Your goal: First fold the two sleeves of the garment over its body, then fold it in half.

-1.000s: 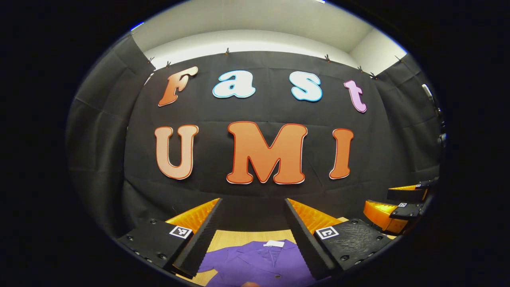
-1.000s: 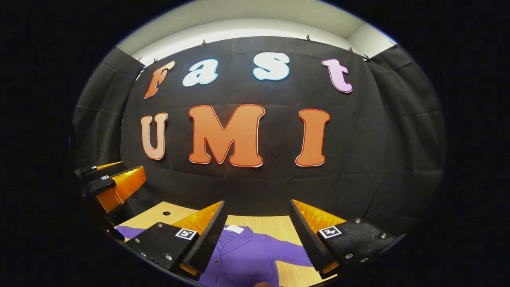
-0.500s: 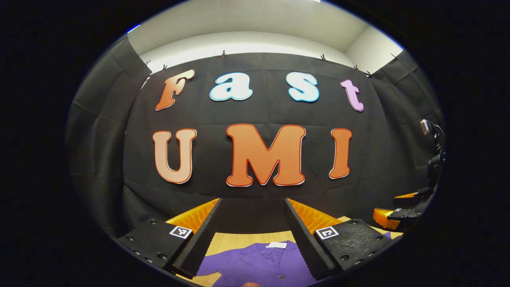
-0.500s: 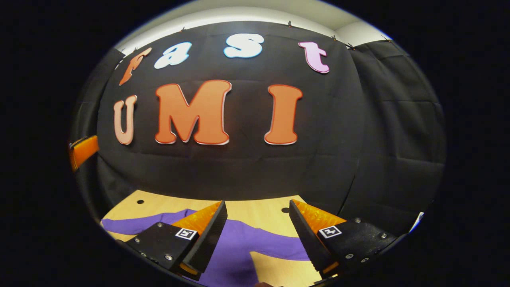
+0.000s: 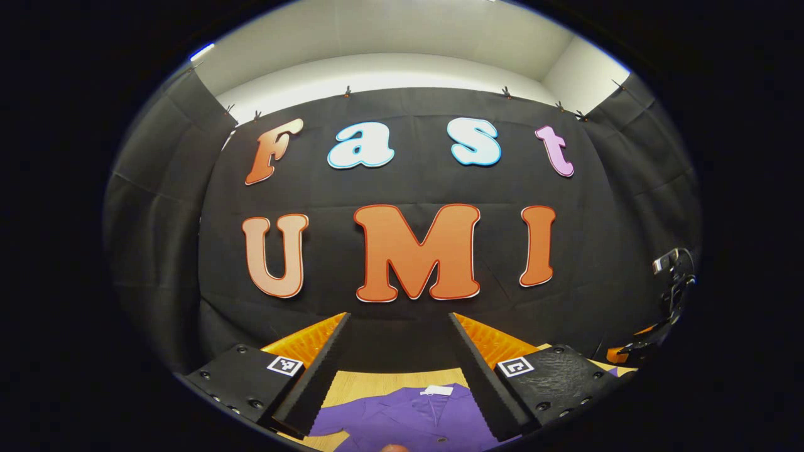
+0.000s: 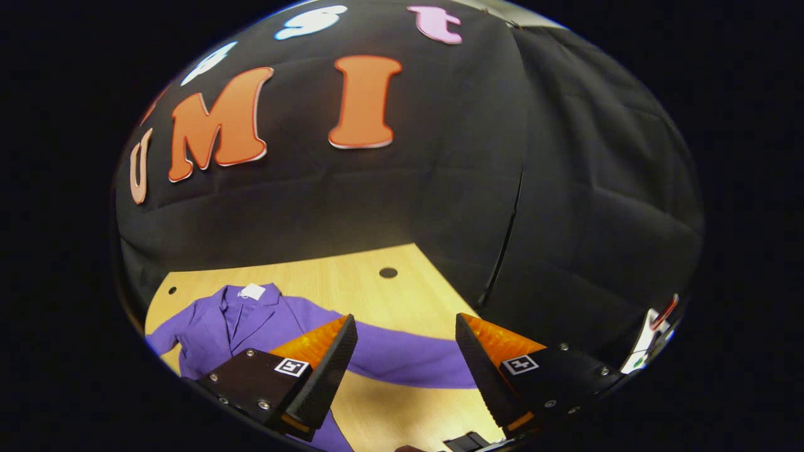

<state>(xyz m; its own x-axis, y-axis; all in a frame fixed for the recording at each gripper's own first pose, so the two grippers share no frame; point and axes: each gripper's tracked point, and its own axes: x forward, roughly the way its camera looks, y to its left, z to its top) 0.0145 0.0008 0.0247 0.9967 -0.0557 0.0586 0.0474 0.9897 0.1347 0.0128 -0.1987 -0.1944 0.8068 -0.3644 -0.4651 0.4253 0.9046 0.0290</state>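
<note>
Purple garment (image 6: 264, 326) lies flat and face up on the wooden table (image 6: 352, 276), collar toward the far wall with a small white tag (image 6: 252, 291) at the neck, and one long sleeve (image 6: 402, 359) stretched out to the right across the boards. In the right gripper view the right gripper (image 6: 405, 361) hangs above that sleeve with its fingers spread wide, the sleeve running across the gap between them and nothing pinched; whether the tips touch the cloth is hard to judge from this angle. In the left gripper view the garment's collar and tag (image 5: 436, 390) sit low between the fingers of the left gripper (image 5: 396, 370), which also stands wide apart and empty, raised over the near part of the body and facing the far wall. At that view's right edge, part of the other gripper (image 5: 634, 351) shows, well apart. A round hole (image 6: 388, 272) in the table lies beyond the sleeve.
</note>
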